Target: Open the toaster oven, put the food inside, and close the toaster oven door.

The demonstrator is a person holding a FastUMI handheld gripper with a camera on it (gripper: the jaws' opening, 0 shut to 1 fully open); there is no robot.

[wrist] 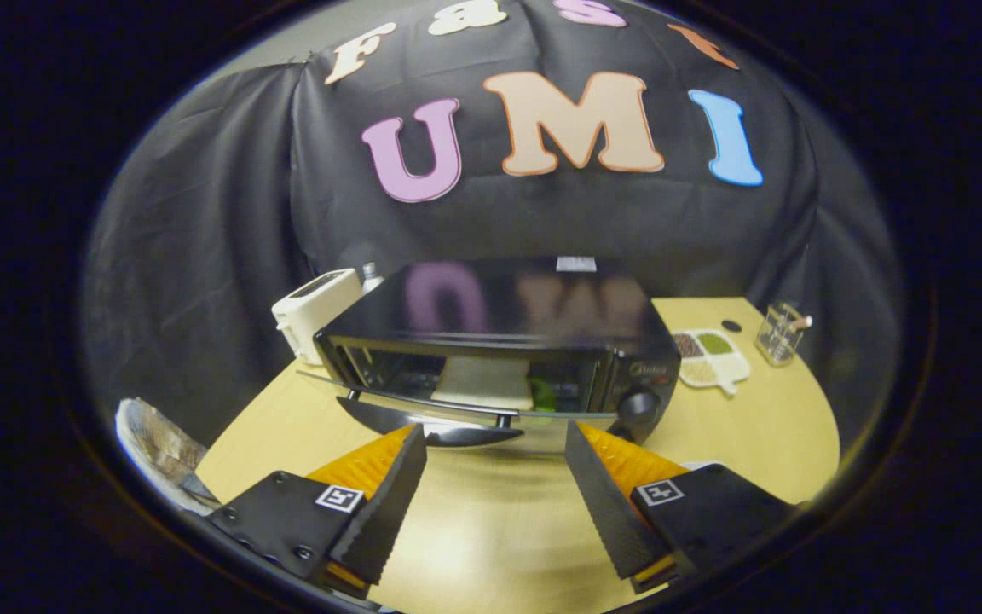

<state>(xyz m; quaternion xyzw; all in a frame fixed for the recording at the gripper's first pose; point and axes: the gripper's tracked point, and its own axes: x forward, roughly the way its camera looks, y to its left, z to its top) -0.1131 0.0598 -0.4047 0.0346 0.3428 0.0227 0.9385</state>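
A black toaster oven (499, 328) stands on the wooden table (491, 529), just beyond my fingers. Its glass door (457, 408) hangs open, folded down flat toward me, with the handle bar across its front edge. Inside the oven sits a pale slice of food (482, 382) with something green (544, 394) beside it. A round knob (640, 403) sits on the oven's right panel. My gripper (495, 439) is open with nothing between its fingers, the tips just short of the door's front edge and to either side of it.
A white toaster (314, 314) and a small bottle (370, 276) stand left of the oven. To its right lie a white divided dish (713, 358) with grains and a clear glass (779, 334). A crumpled wrapper or basket (154, 448) lies at the table's left edge.
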